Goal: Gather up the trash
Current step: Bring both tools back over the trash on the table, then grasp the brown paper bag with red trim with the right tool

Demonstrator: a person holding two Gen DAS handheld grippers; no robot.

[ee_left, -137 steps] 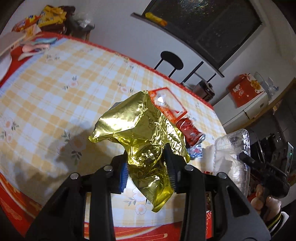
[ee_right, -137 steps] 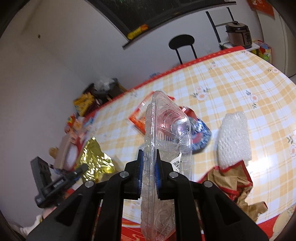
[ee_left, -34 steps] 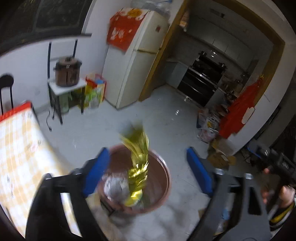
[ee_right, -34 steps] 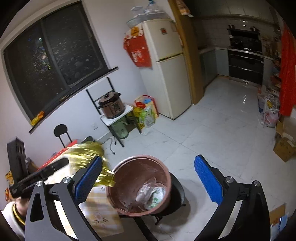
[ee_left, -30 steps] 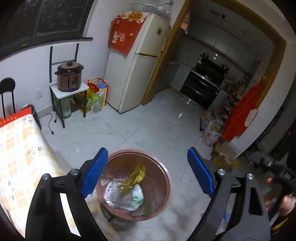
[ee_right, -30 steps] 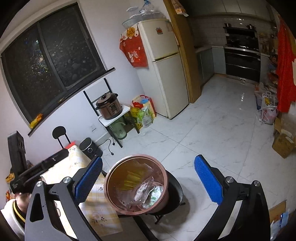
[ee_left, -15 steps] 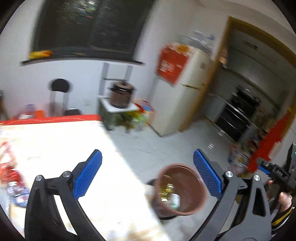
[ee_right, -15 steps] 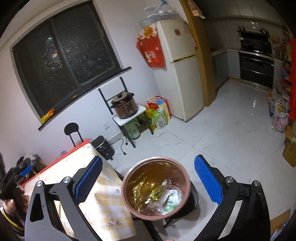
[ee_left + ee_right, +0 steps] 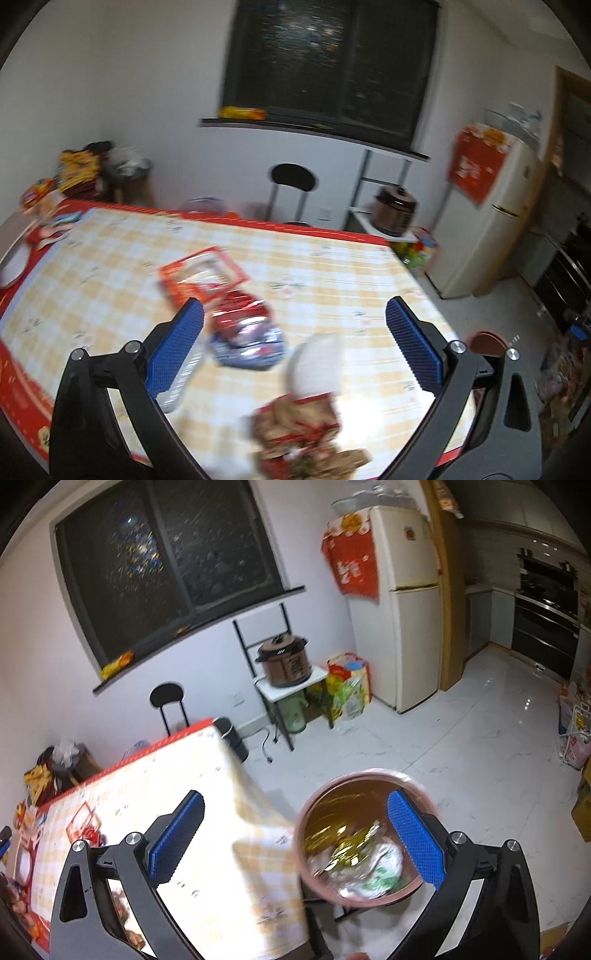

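My left gripper (image 9: 295,350) is open and empty above the checkered table (image 9: 332,266). On the table lie a red and blue snack bag (image 9: 245,332), a red flat packet (image 9: 201,277), a white foam piece (image 9: 316,365), crumpled brown and red paper (image 9: 299,432) and a clear plastic piece (image 9: 184,376). My right gripper (image 9: 293,838) is open and empty above the brown trash bin (image 9: 358,834), which holds the gold foil (image 9: 347,842) and clear plastic trash (image 9: 380,864).
A black stool (image 9: 293,179) stands behind the table. A rice cooker (image 9: 284,661) sits on a small stand by a white fridge (image 9: 402,602). Snack packs (image 9: 75,166) pile up at the table's far left. The bin's rim (image 9: 485,341) shows at right.
My left gripper has swung from the bin back over the table's trash. The gold foil fell into the bin. My right gripper has turned left; the bin now sits lower right.
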